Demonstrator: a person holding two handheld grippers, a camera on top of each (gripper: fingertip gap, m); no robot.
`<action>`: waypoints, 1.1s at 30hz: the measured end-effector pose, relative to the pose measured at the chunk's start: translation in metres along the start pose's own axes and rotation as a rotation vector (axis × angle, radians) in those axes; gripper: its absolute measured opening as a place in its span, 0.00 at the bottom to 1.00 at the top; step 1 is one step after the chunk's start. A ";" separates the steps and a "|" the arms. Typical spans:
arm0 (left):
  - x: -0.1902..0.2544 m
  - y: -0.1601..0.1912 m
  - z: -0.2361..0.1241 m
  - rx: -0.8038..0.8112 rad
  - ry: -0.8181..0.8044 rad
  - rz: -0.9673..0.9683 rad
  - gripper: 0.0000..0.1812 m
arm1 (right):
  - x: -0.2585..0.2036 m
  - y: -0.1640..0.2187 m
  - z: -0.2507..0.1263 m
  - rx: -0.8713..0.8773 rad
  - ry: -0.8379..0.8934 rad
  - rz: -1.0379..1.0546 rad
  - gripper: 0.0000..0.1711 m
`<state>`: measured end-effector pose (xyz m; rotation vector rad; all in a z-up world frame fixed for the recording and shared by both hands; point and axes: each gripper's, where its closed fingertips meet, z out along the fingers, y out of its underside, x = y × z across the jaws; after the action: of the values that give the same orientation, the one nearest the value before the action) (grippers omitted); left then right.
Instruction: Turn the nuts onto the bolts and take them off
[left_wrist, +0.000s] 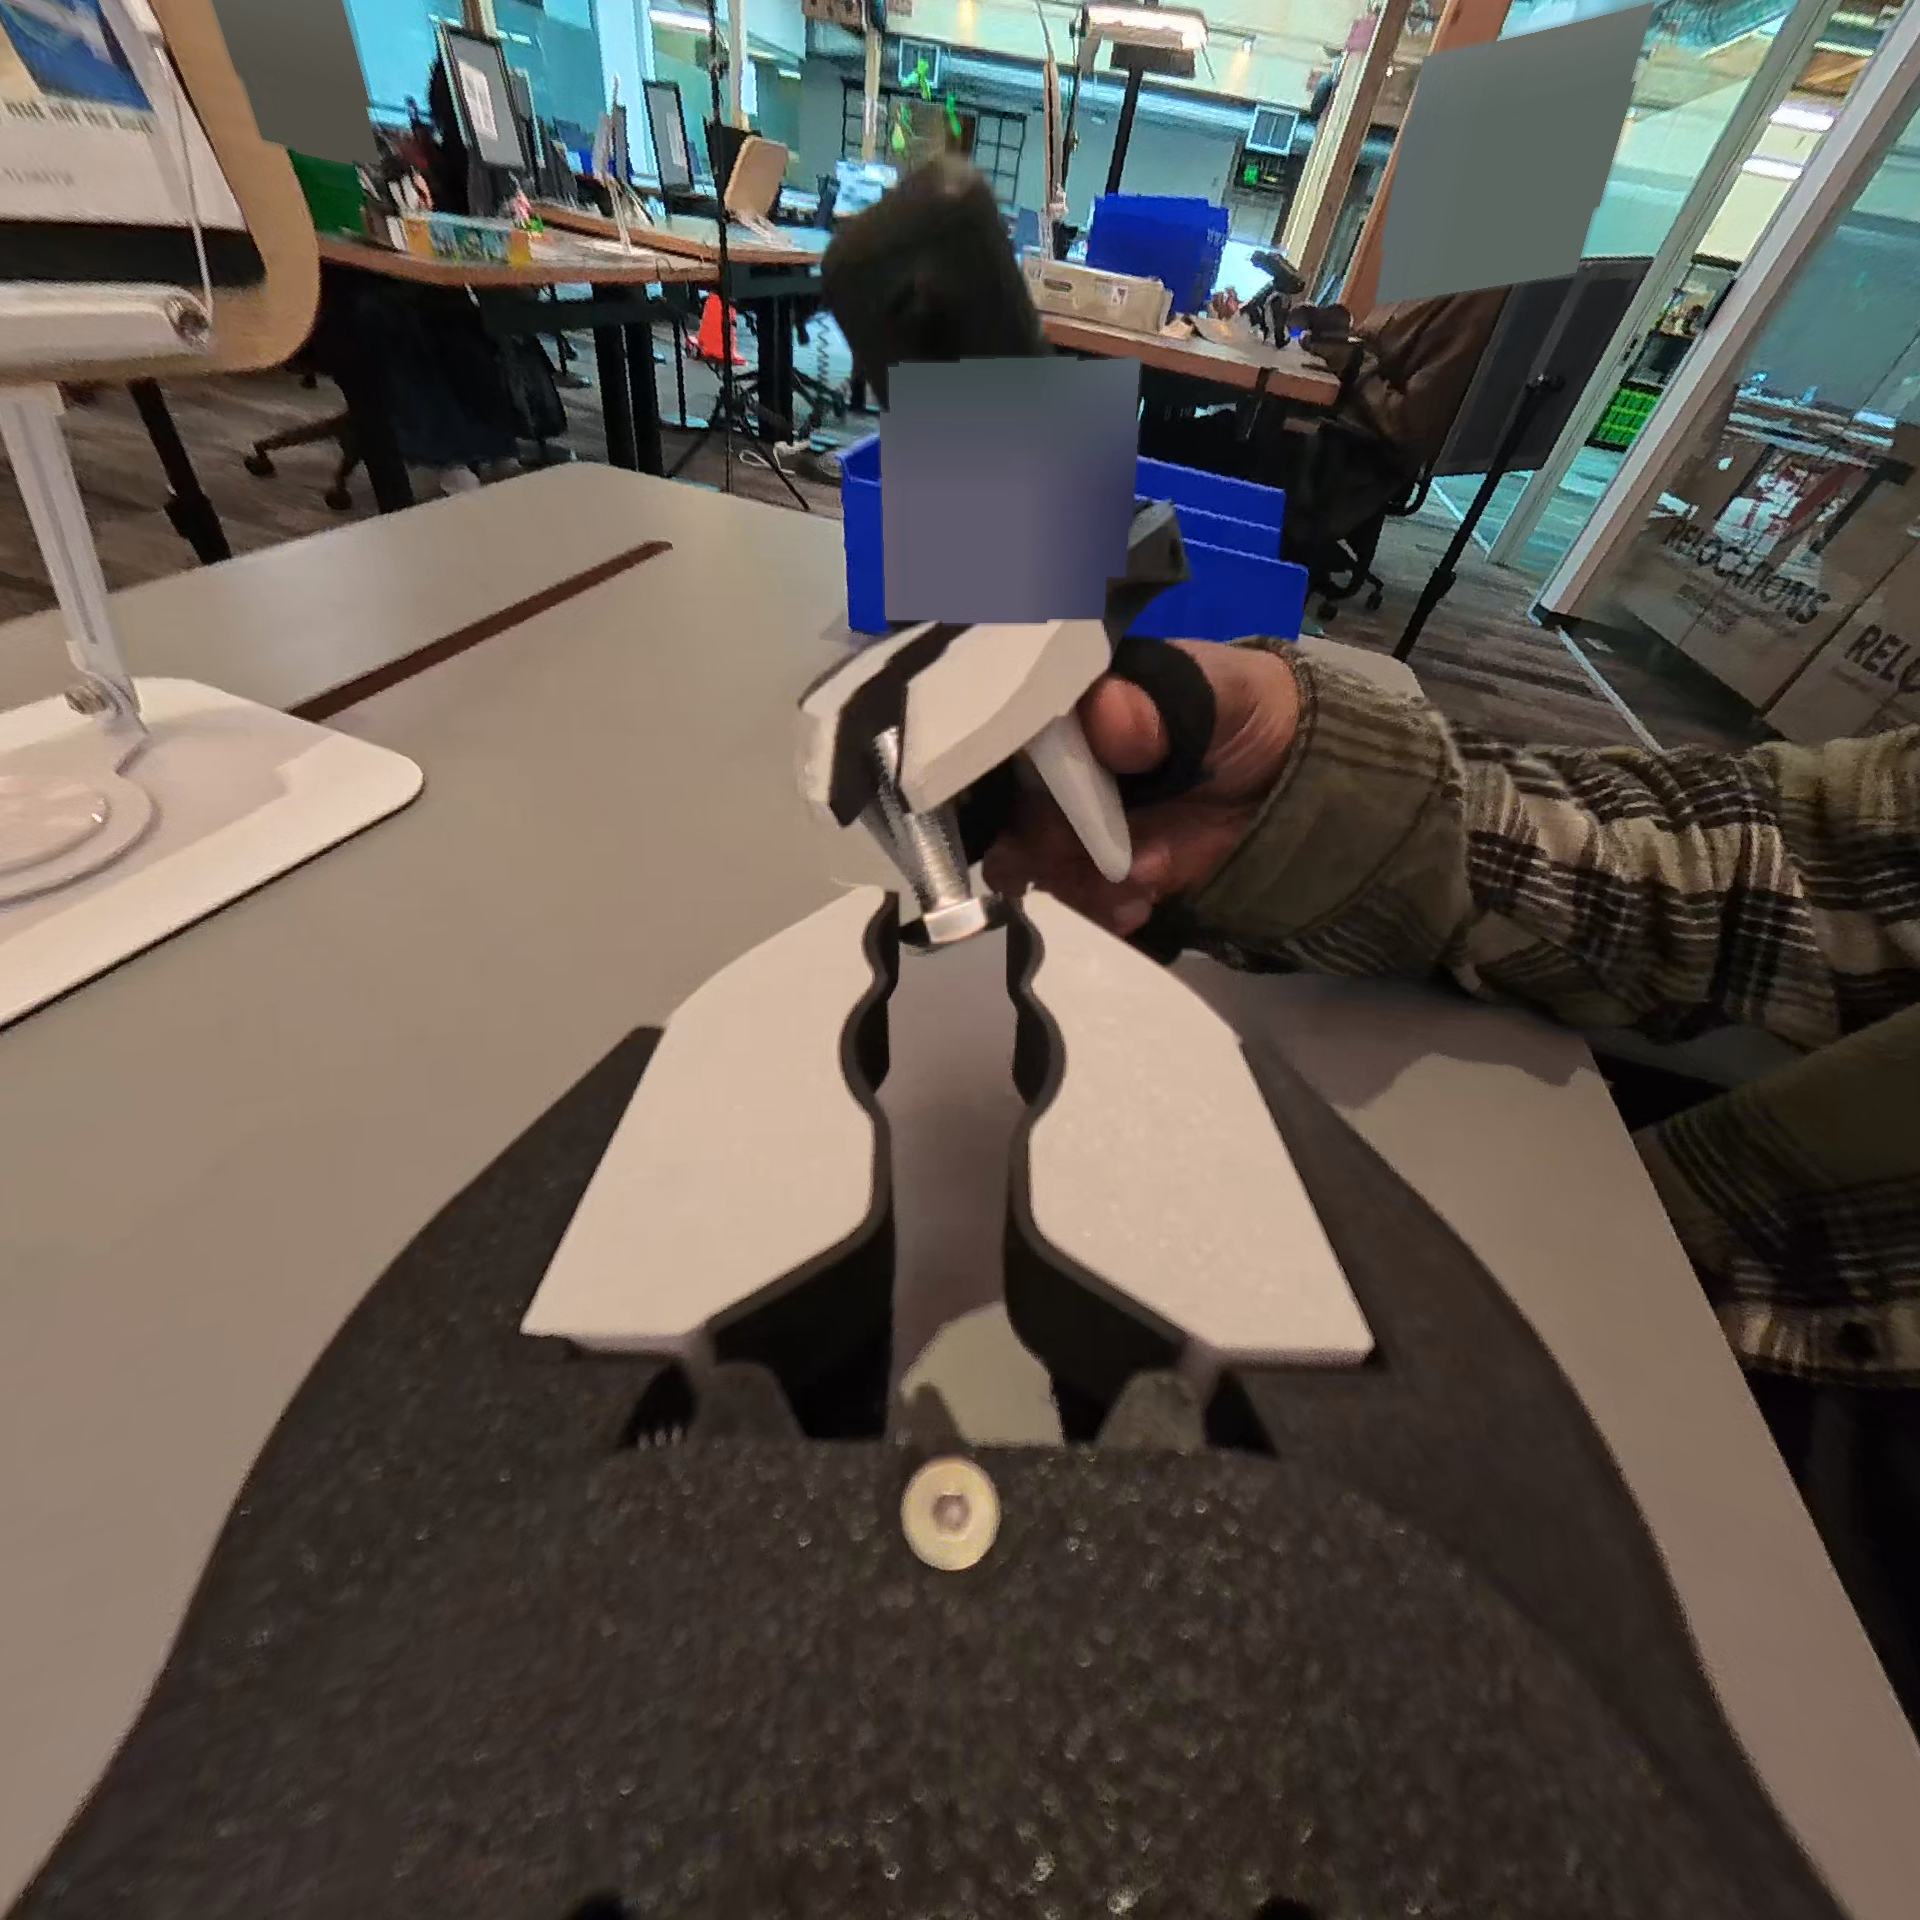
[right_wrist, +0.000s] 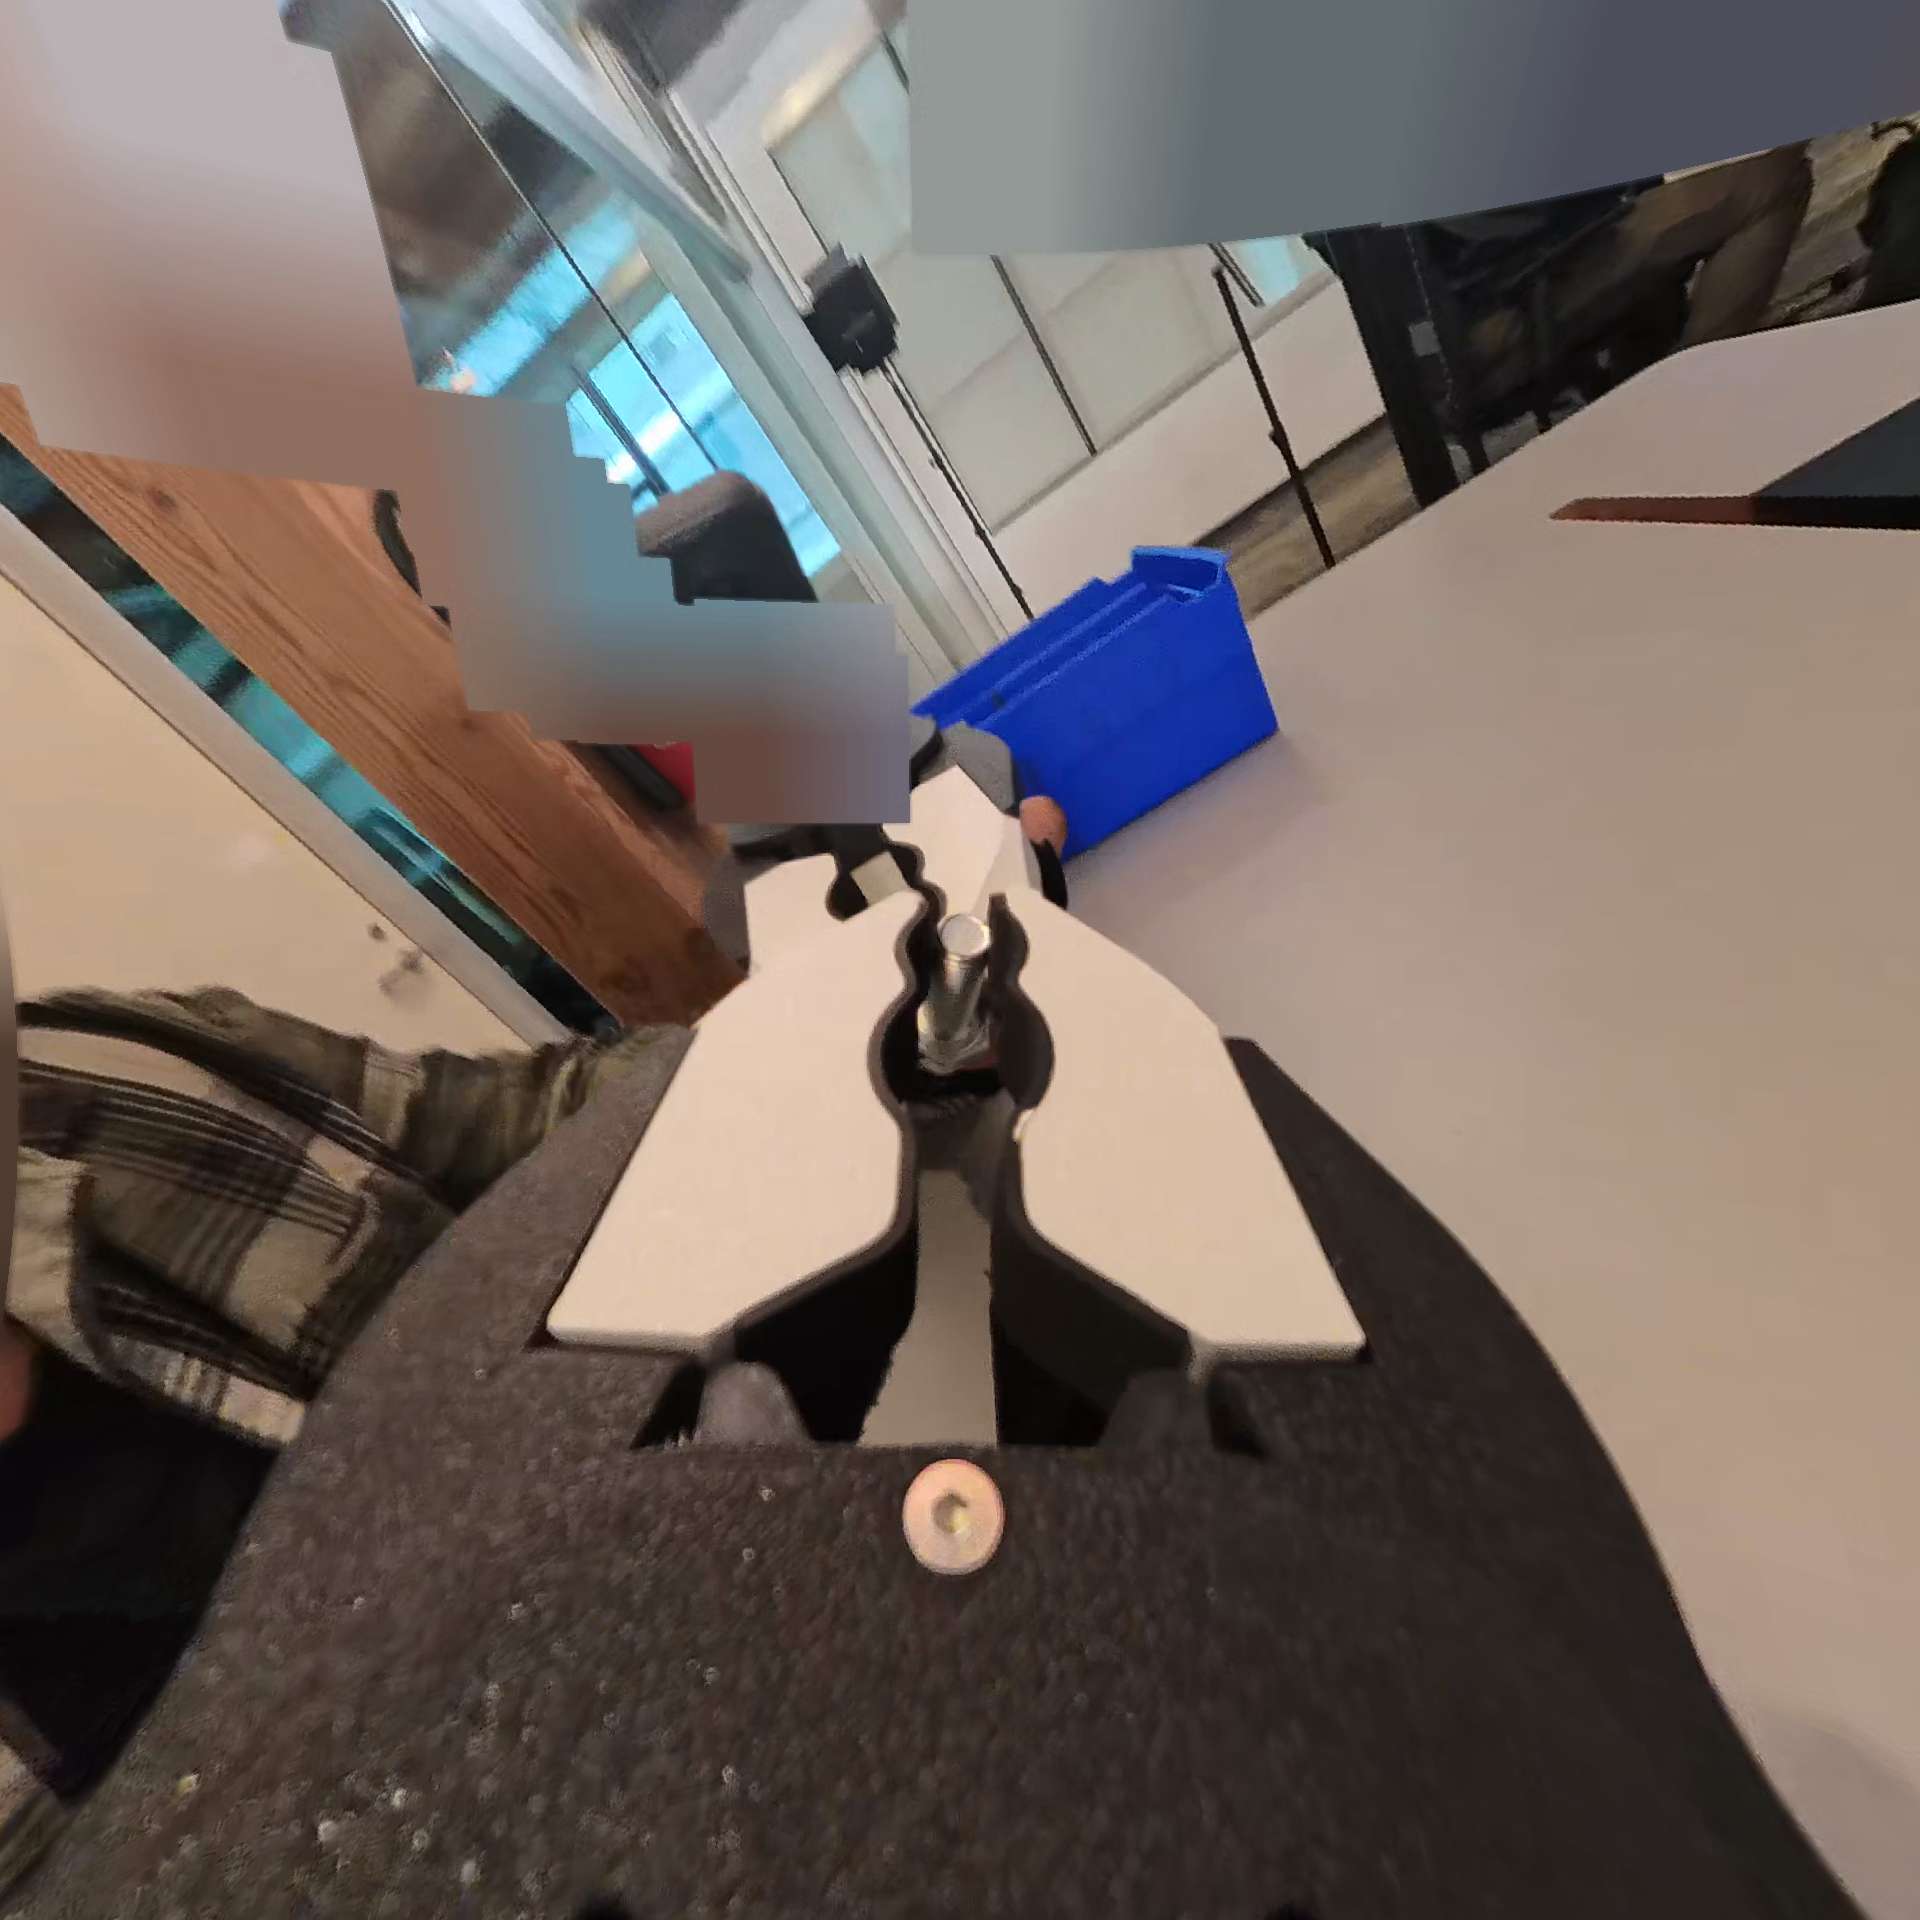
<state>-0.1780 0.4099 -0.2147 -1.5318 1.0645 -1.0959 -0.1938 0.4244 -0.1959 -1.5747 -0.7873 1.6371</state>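
The right gripper (left_wrist: 894, 790) sits at twelve o'clock from the left gripper (left_wrist: 951, 925) in the left wrist view, held by a hand (left_wrist: 1174, 769) in a plaid sleeve (left_wrist: 1558, 883). Its fingers are clamped on the threaded shank of a silver bolt (left_wrist: 914, 831), which slants down so that a hexagonal end (left_wrist: 951, 923) lies between the left gripper's fingertips. Whether that hexagon is the bolt's head or a nut cannot be told. The left jaws stand slightly apart; they seem to touch the hexagon, but a firm grip cannot be confirmed. In the right wrist view the bolt (right_wrist: 956, 987) stands between the closed fingers, its flat tip toward twelve o'clock. A blue bin (left_wrist: 1226, 561) rests on the grey table (left_wrist: 416, 935) at one o'clock, and a white stand base (left_wrist: 208, 779) lies at nine o'clock.

The bolt is likely steel: stiff, small, fairly heavy for its size, and smooth enough to slip or spin in hard pads. The shank suits holding in a wavy notch of the fingers, while the hexagon's flats offer the better purchase for turning.
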 end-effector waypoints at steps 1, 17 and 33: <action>-0.001 0.003 0.000 -0.010 0.004 -0.010 0.11 | 0.001 0.003 0.000 -0.032 0.017 -0.024 0.05; -0.059 0.007 -0.056 0.020 -0.110 -0.165 0.32 | 0.060 0.097 -0.010 -0.620 0.203 -0.522 0.06; -0.048 0.012 -0.048 -0.037 -0.078 -0.115 0.31 | 0.064 0.109 -0.012 -0.709 0.200 -0.535 0.09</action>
<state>-0.2363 0.4441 -0.2259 -1.6694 0.9580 -1.0905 -0.1903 0.4161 -0.3225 -1.7299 -1.6258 0.8298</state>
